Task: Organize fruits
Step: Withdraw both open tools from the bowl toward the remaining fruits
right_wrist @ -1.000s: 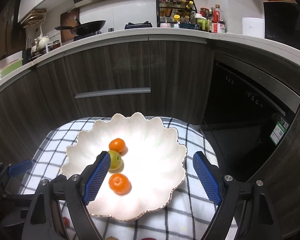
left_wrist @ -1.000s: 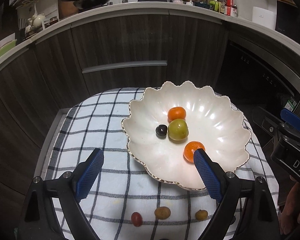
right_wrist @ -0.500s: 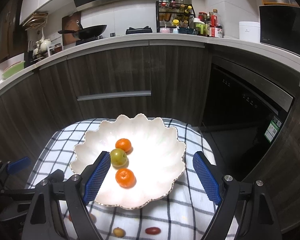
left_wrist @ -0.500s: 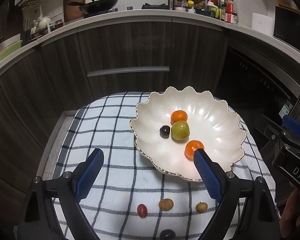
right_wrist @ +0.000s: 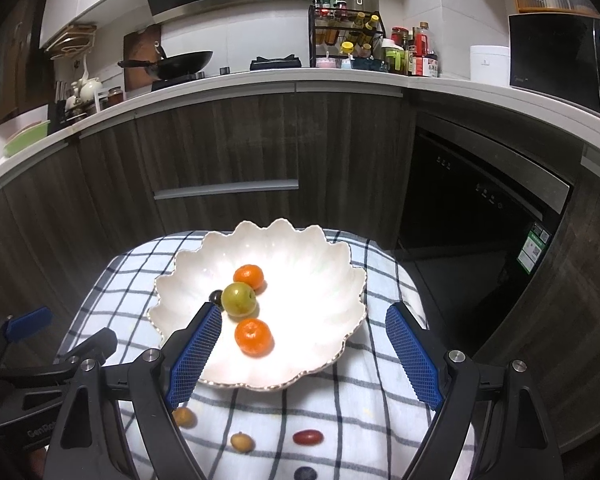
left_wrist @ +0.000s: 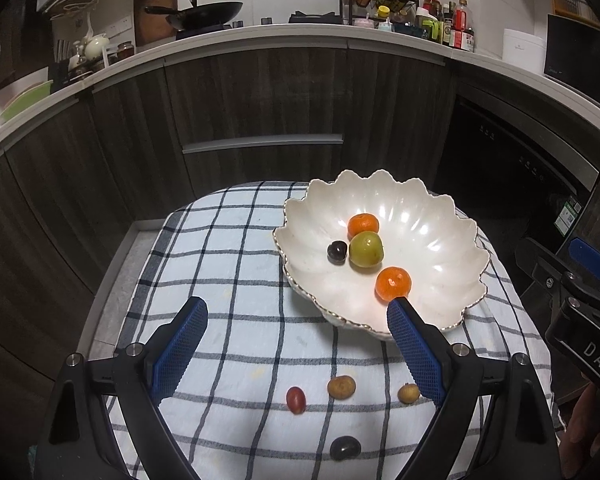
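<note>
On checked white-and-blue cloth: scalloped white ceramic bowl holding fruit; left gripper and right gripper both wide open, empty.

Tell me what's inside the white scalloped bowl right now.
The white scalloped bowl holds two orange tangerines, a green round fruit and a small dark fruit. The left gripper's finger covers part of its near rim.
</note>
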